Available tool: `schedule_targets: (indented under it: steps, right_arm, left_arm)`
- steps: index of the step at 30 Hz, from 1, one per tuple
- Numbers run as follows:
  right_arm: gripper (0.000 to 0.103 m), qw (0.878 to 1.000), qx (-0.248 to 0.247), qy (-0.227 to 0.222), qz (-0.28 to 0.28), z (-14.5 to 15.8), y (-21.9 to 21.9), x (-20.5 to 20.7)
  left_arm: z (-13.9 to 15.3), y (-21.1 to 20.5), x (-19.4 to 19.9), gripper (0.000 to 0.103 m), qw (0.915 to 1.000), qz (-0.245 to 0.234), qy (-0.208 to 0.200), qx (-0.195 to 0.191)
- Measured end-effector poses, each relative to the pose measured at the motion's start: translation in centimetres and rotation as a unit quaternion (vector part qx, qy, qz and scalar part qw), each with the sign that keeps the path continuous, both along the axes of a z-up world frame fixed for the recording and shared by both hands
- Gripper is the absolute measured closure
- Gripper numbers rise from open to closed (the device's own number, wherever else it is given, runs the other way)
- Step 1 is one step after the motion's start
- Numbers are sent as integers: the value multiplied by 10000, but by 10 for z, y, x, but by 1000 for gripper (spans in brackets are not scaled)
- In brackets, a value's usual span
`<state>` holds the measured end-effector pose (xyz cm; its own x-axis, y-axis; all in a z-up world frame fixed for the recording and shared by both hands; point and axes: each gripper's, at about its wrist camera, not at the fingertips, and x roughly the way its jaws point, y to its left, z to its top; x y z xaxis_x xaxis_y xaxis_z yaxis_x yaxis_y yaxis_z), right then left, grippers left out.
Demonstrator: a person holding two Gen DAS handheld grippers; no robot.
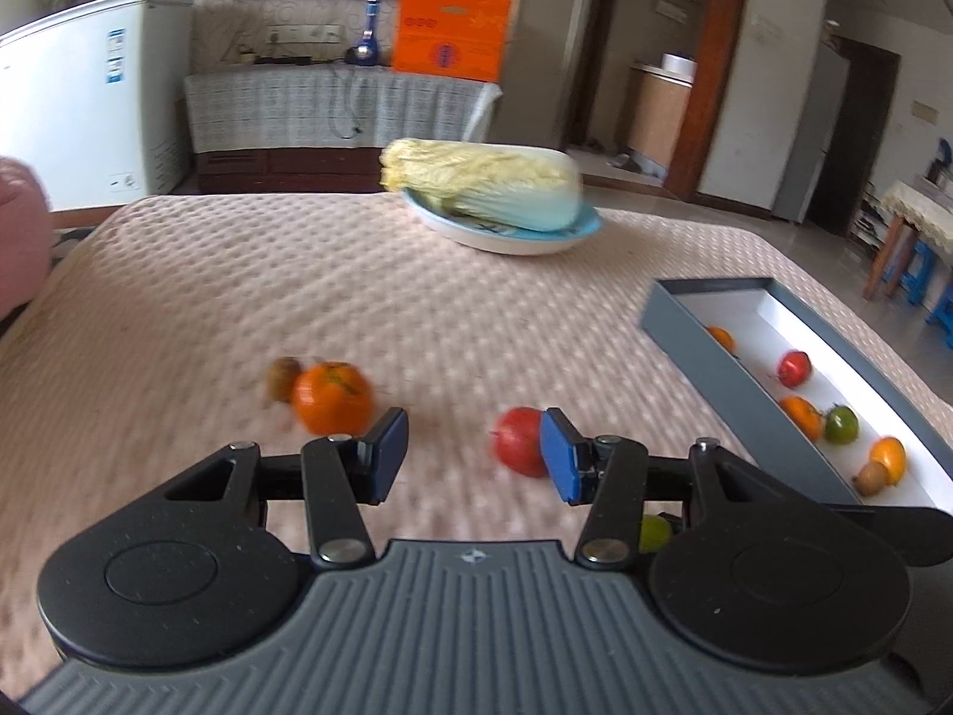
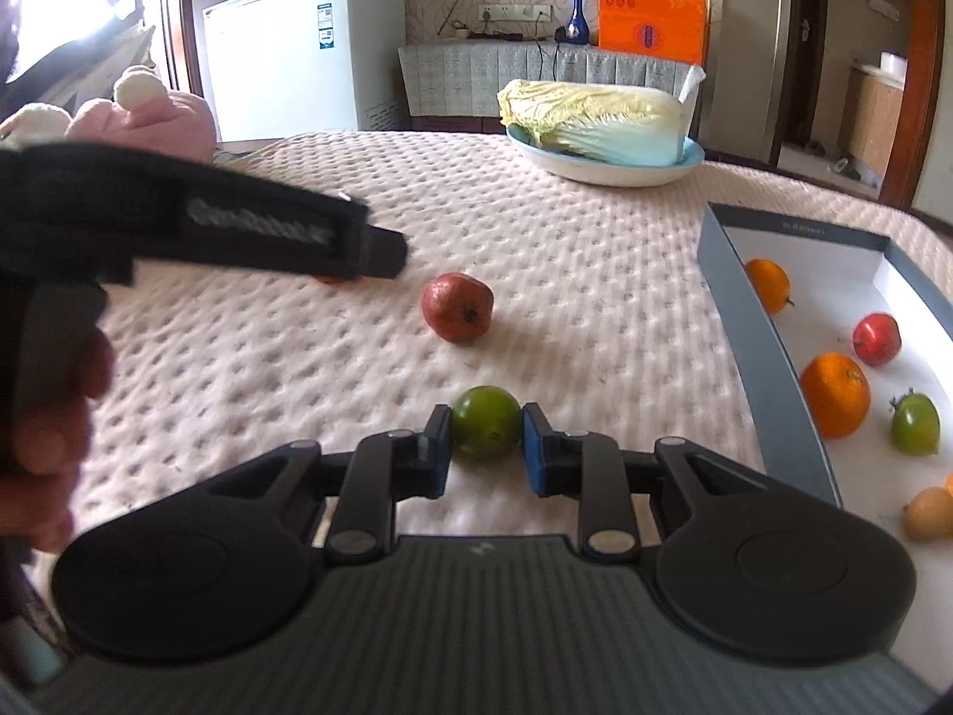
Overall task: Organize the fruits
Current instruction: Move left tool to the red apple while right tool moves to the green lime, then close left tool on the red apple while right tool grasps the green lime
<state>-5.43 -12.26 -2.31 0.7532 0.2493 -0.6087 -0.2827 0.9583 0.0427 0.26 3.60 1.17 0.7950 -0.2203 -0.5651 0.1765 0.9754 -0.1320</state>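
Observation:
My right gripper [image 2: 485,424] is shut on a green fruit [image 2: 485,438] that rests on the quilted table cover; both blue pads touch its sides. Beyond it lies a red fruit [image 2: 457,307]. My left gripper [image 1: 473,456] stands open low over the cover with nothing between its pads. An orange [image 1: 330,396] with a small brown fruit [image 1: 281,378] beside it lies just past its left finger. The red fruit [image 1: 518,441] is partly hidden behind its right finger. From the right wrist view the left gripper [image 2: 390,256] shows side-on, held by a hand [image 2: 53,417].
A grey box [image 1: 685,345] with a white inside sits at the right and holds several fruits: oranges, a red one, a green one, a brown one. A cabbage [image 1: 488,182] lies on a plate [image 1: 506,241] at the far side. A pink plush toy [image 2: 149,119] sits far left.

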Motion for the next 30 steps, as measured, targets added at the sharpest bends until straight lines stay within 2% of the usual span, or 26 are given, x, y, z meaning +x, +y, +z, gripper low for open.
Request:
schedule_targets:
  steps: [6, 13, 16, 19, 23, 30]
  right_arm:
    - [75, 9999, -29, 115, 100, 3, -10, -8]
    - [75, 9998, 39, 143, 98, 10, -25, -14]
    - [75, 9999, 29, 97, 114, 14, -29, -16]
    - [75, 9999, 62, 64, 80, 17, -36, -17]
    - [76, 9999, 97, 14, 24, 21, -44, -19]
    - [76, 9999, 93, -67, -25, 25, -53, -21]
  left_arm:
    - [-11, -26, 10, 48, 9997, -198, 86, 75]
    - [-23, -35, 23, 48, 9997, -115, 210, 10]
    - [-28, -37, 28, 48, 9996, -27, 249, 102]
    - [-35, -35, 33, 53, 9992, 22, 396, -14]
    - [-35, -39, 33, 62, 9994, -7, 353, 49]
    - [-33, -40, 33, 63, 9993, 90, 365, 10]
